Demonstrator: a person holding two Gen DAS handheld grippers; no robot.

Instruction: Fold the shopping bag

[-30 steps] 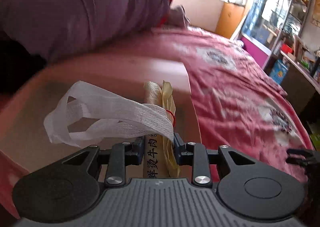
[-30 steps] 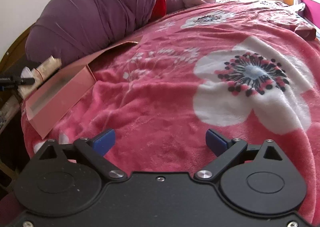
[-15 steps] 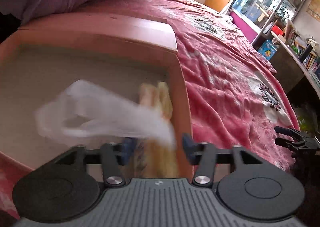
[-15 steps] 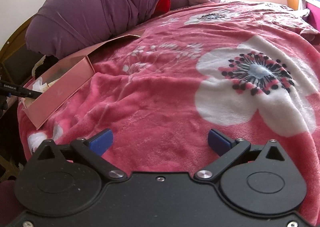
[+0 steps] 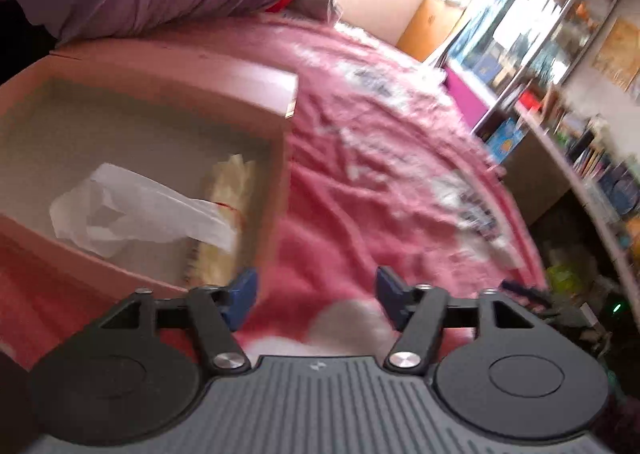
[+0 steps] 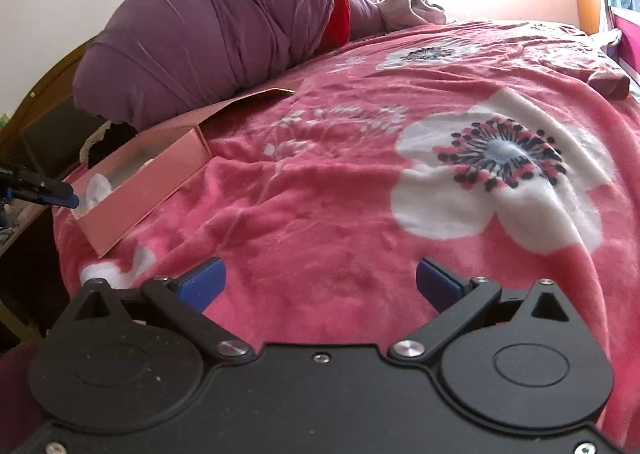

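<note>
The left wrist view looks forward over its own open jaws from the bed's corner, close above the box [image 5: 276, 189] and facing along the blanket [image 5: 384, 189] toward the shelves [image 5: 560, 65]. The right wrist view sits low over the blanket [image 6: 340, 193], farther from the box [image 6: 148, 189], which lies at its left, and faces the purple bedding [image 6: 224, 25]. Both views share the box, the blanket and the bedding; the left gripper [image 6: 60, 193] shows at the right view's left edge.
</note>
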